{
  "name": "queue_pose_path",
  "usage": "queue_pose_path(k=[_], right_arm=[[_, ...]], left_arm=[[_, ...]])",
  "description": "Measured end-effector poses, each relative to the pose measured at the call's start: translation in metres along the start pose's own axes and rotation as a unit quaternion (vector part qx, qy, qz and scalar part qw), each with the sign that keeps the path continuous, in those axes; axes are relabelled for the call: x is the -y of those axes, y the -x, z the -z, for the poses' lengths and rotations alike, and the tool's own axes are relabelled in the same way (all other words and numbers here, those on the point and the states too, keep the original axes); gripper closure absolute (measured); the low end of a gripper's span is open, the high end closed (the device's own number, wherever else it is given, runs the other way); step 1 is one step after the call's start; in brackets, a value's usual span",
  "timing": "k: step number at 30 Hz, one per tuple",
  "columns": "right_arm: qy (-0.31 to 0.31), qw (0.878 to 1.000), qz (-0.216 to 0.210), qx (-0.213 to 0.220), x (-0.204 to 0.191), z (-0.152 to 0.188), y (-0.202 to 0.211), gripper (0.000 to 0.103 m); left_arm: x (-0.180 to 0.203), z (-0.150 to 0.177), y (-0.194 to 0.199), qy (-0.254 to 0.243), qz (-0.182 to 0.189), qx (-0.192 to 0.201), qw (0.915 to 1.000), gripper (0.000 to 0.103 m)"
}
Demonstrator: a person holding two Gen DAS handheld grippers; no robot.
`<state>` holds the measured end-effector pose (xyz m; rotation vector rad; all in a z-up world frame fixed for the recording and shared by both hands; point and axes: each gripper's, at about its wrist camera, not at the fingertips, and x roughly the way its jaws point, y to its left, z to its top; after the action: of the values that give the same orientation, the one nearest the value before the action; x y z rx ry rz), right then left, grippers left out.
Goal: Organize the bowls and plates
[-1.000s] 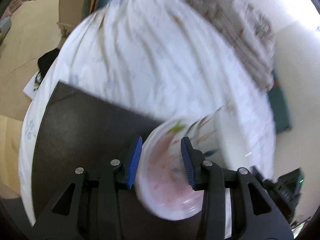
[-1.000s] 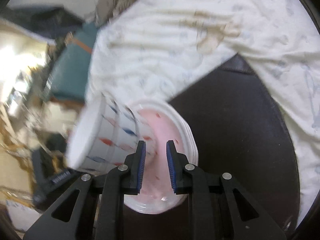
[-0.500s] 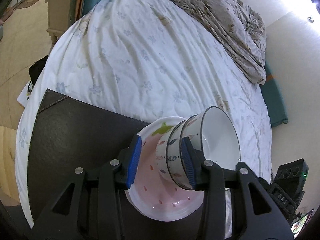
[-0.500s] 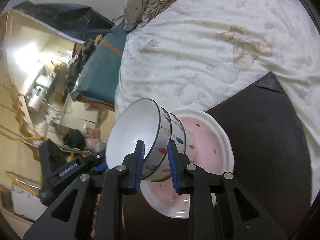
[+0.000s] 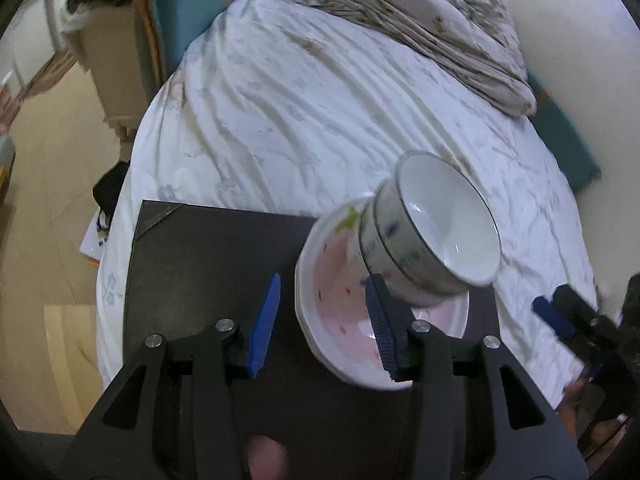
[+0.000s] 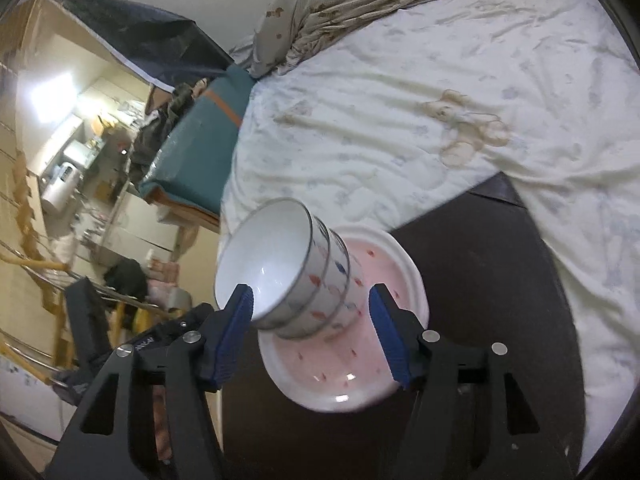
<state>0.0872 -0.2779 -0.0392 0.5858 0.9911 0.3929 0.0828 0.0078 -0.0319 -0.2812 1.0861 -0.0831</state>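
- Both grippers hung over the black mat (image 5: 208, 264).
- Right gripper (image 6: 320, 328) had just sprung its jaws wide, stacked bowls (image 6: 288, 276) between them, untouched.
- Left gripper (image 5: 324, 324) stood apart, gripping nothing.
- Bowls sat on the pink plates (image 6: 360, 360), atop the mat on the white bedsheet (image 5: 300, 100).

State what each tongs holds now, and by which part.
Nothing. Both the left tongs and right tongs are open, clear of the stacked white patterned bowls on the pink plates.
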Motion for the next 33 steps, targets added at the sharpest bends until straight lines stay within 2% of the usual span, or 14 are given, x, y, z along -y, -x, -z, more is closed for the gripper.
queue_pose_path(k=[3, 4, 6, 8, 11, 12, 16, 19, 26, 33], right_arm=[[0.029, 0.999, 0.021, 0.013, -0.011, 0.015, 0.013, 0.017], [0.036, 0.999, 0.028, 0.017, -0.015, 0.019, 0.018, 0.014], [0.05, 0.998, 0.042, 0.021, -0.022, 0.027, 0.027, 0.014], [0.057, 0.997, 0.05, 0.029, -0.028, 0.035, 0.038, 0.012], [0.076, 0.994, 0.07, 0.042, -0.04, 0.052, 0.054, 0.007], [0.082, 0.993, 0.075, 0.046, -0.043, 0.056, 0.058, 0.006], [0.101, 0.988, 0.103, 0.051, -0.053, 0.076, 0.072, 0.002], [0.109, 0.987, 0.104, 0.048, -0.056, 0.089, 0.079, 0.002], [0.13, 0.976, 0.146, 0.094, -0.057, 0.113, 0.086, 0.0], [0.158, 0.965, 0.184, 0.104, -0.057, 0.118, 0.062, 0.0]], left_arm=[[0.012, 0.012, 0.016, -0.047, -0.008, 0.013, 0.9988, 0.062], [0.017, 0.016, 0.024, -0.066, -0.011, 0.018, 0.9976, 0.061], [0.023, 0.024, 0.039, -0.086, 0.002, 0.031, 0.9958, 0.049], [0.027, 0.032, 0.056, -0.095, 0.007, 0.044, 0.9945, 0.042], [0.027, 0.042, 0.078, -0.096, 0.004, 0.063, 0.9934, 0.019], [0.025, 0.046, 0.085, -0.095, 0.002, 0.07, 0.993, 0.015], [0.018, 0.064, 0.101, -0.093, -0.002, 0.082, 0.9923, 0.011], [0.016, 0.075, 0.108, -0.095, -0.017, 0.097, 0.9905, 0.001], [0.015, 0.097, 0.105, -0.094, -0.055, 0.127, 0.986, 0.0], [0.021, 0.098, 0.08, -0.101, -0.082, 0.106, 0.9858, 0.0]])
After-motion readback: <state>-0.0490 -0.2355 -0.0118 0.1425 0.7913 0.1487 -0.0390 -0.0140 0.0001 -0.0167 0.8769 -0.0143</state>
